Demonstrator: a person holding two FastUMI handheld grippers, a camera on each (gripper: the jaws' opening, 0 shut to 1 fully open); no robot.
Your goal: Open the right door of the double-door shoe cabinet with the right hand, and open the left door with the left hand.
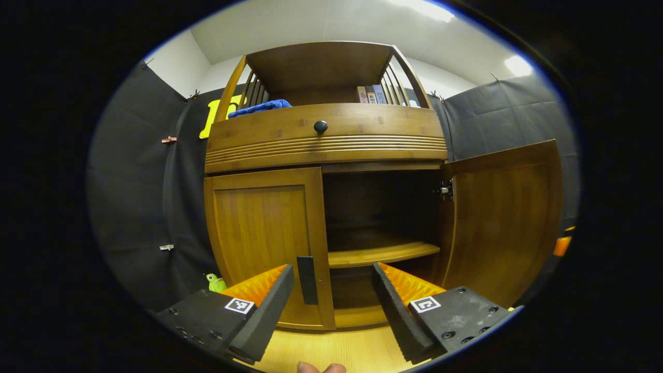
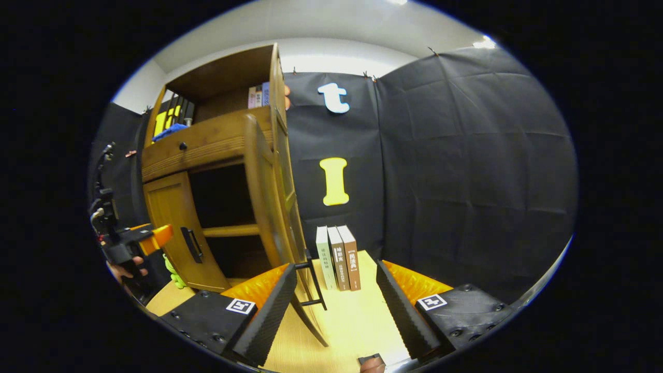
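Wooden floor; left door (image 1: pixel 264 238) closed, handle (image 1: pixel 306 280) between parted left tongs (image 1: pixel 331 305).

Book spines (image 1: pixel 372 94) on top shelf too small to read; green toy (image 1: pixel 216 283) half hidden.

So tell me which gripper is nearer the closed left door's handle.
Left. The left gripper sits open just before the handle; the right gripper is off at the open right door.
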